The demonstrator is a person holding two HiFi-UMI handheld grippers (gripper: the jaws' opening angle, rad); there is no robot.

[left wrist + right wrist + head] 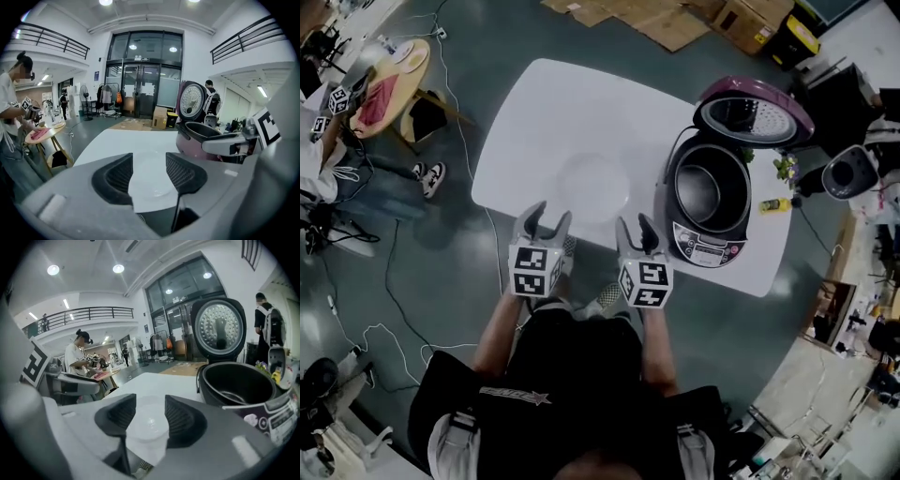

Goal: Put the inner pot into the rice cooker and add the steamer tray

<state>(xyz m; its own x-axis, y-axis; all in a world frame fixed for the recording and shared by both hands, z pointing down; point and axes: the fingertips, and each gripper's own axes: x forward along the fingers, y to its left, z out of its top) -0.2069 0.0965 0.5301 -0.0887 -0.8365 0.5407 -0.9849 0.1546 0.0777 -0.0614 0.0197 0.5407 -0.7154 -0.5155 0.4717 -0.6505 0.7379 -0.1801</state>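
A purple and black rice cooker [710, 202] stands on the right part of the white table [544, 112], its lid [753, 111] raised. Its inside [698, 192] shows a grey metal bowl shape; I cannot tell whether that is the inner pot. A round, clear steamer tray [595, 187] lies flat at the table's middle. My left gripper [549, 217] and right gripper [635, 228] hover side by side over the near table edge, both open and empty. The tray [157, 190] shows beyond the left jaws, and the tray [147, 423] lies ahead of the right ones, beside the cooker [239, 383].
A small yellow item [775, 204] and a sprig of flowers [785, 169] sit right of the cooker. A person sits at a round wooden table [394, 75] far left. Cables [394, 281] trail over the floor. Cardboard [675, 23] lies beyond the table.
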